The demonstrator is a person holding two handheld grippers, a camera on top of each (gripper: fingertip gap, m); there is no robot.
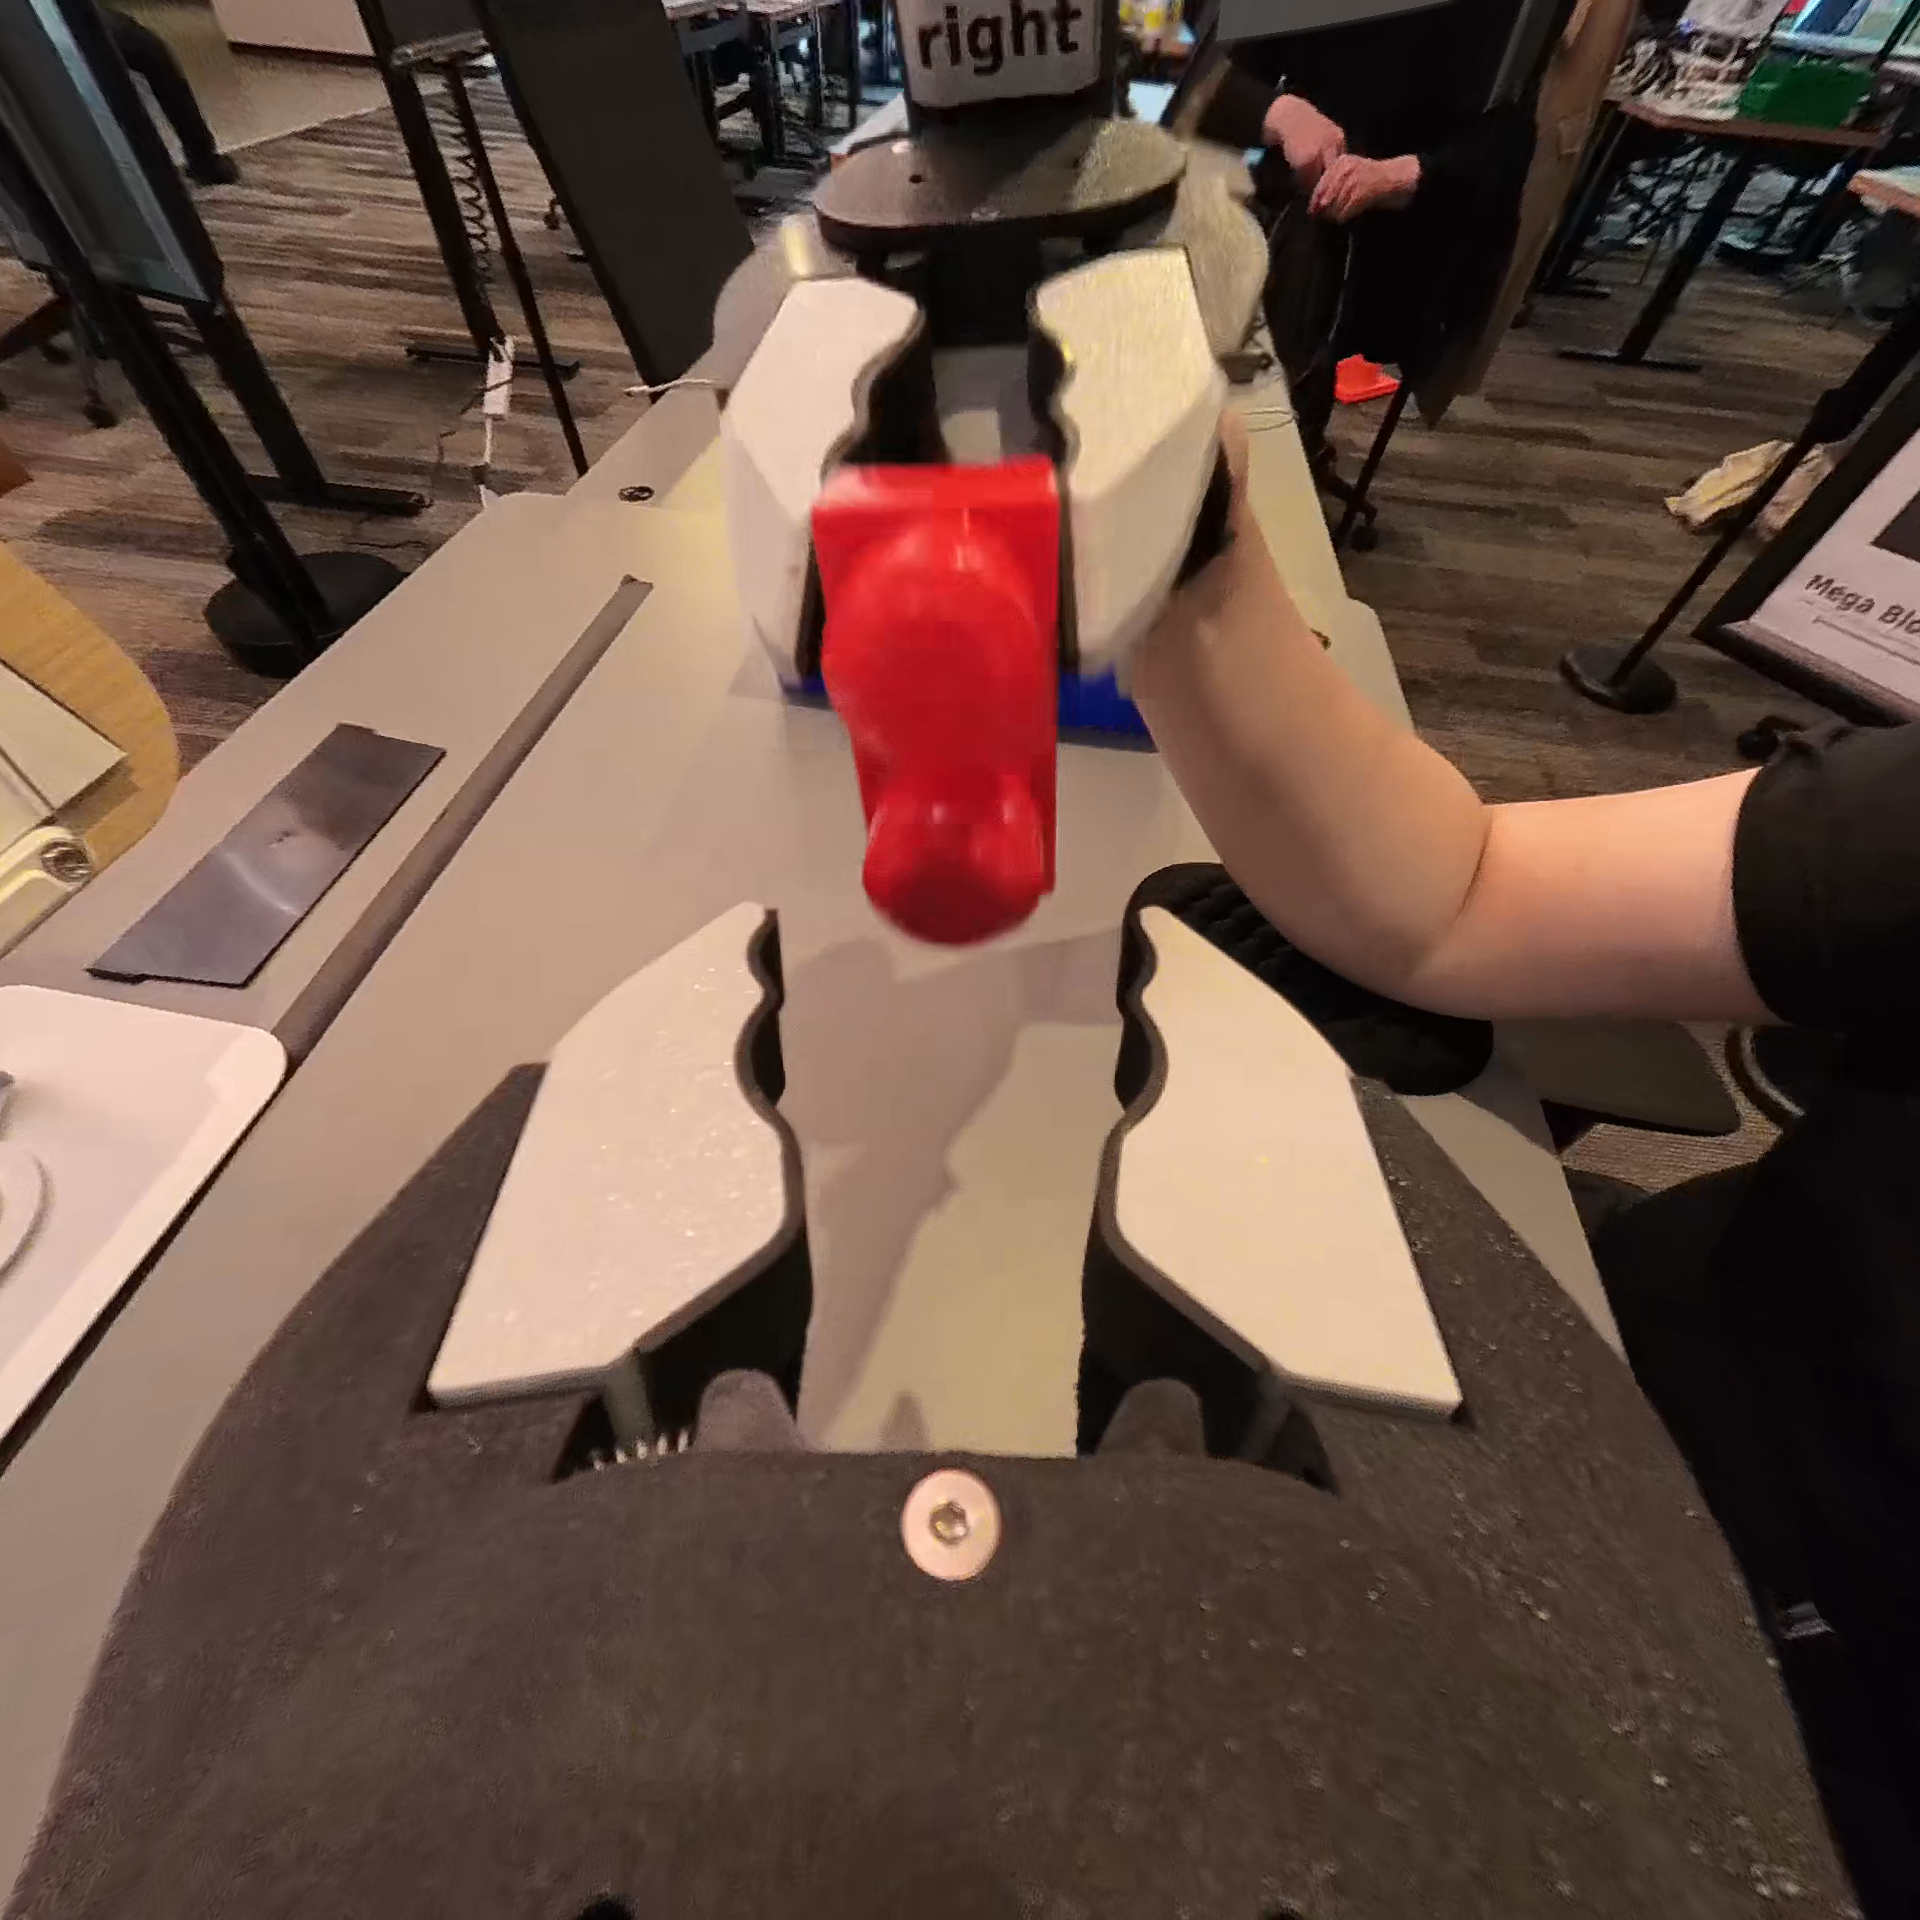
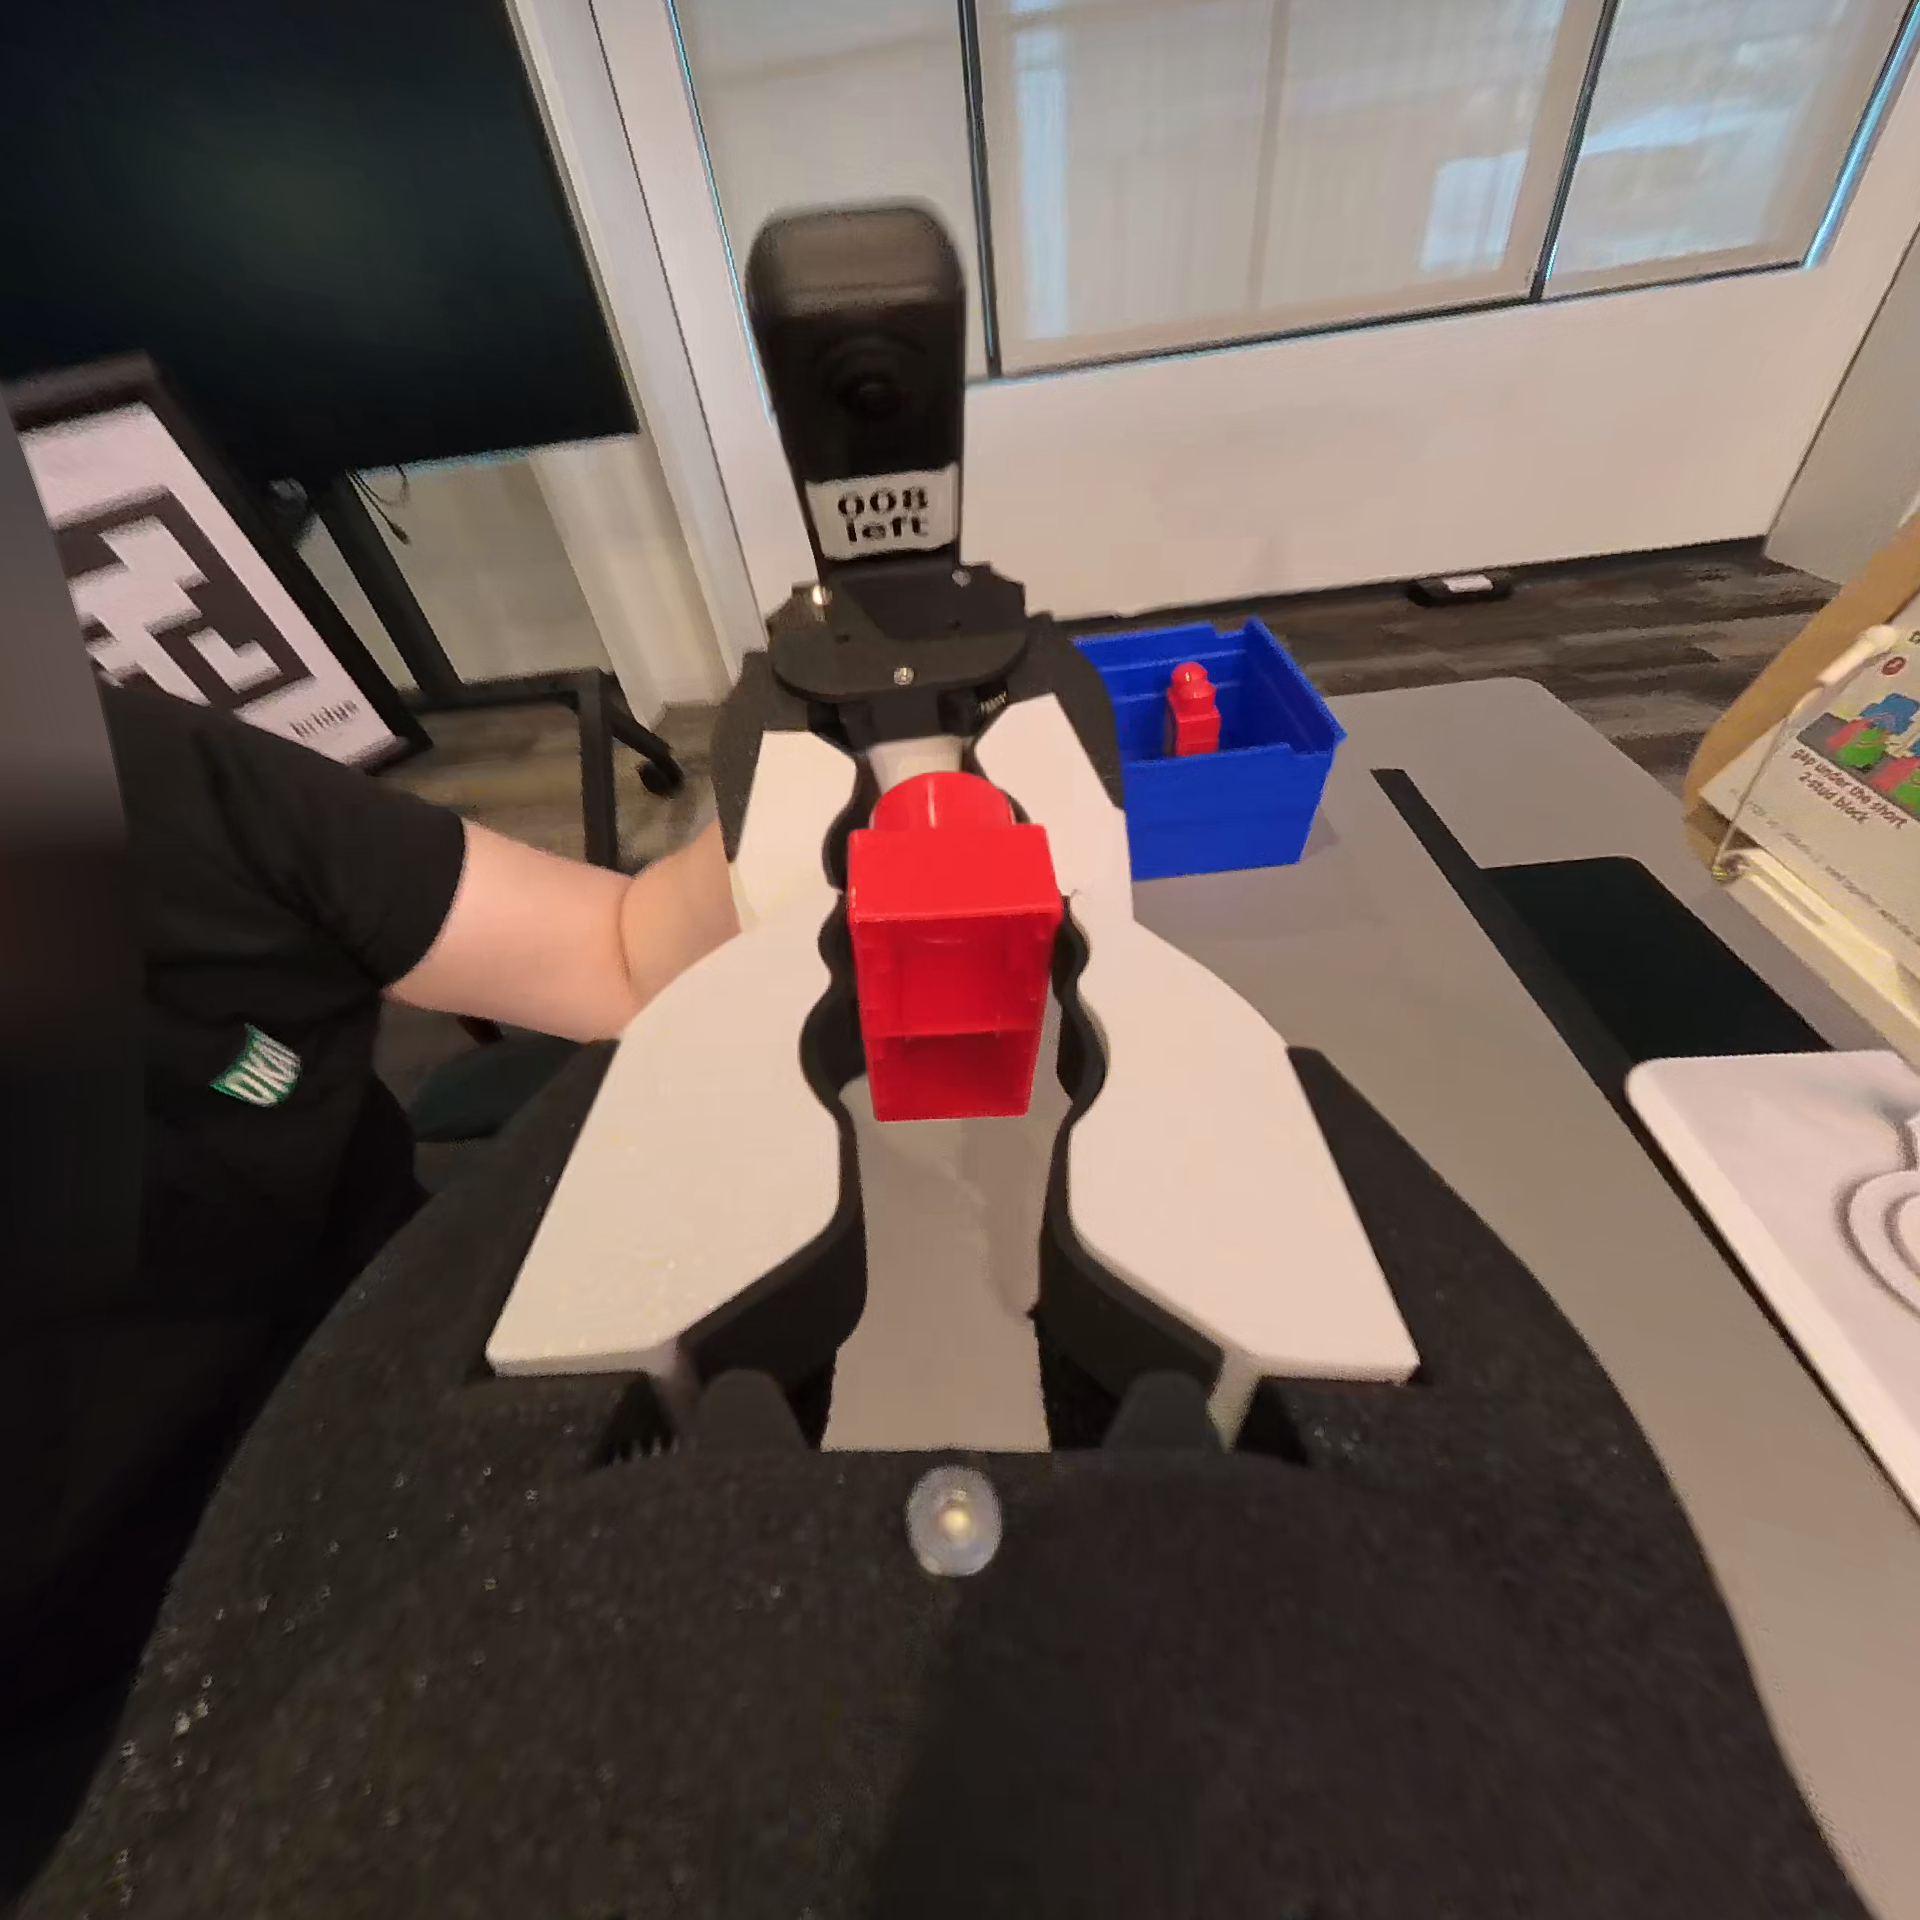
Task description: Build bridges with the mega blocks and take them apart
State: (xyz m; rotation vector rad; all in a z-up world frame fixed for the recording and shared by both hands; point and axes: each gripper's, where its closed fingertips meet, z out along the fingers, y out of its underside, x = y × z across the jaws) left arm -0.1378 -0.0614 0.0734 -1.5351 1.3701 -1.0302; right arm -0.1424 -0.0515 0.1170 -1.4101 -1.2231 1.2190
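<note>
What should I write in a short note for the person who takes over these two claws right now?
Right claw: shut on a red mega block, held above the grey table, studs pointing at the left claw.
Left claw: open, empty, facing that block.
Blue bin on the table holds another red block.
Done: no bridge stands in view.
Left: build the bridge, then take it apart.

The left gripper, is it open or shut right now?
Open. The left gripper has its fingers spread with grey table showing between them; the red block is held by the right gripper instead.
</note>
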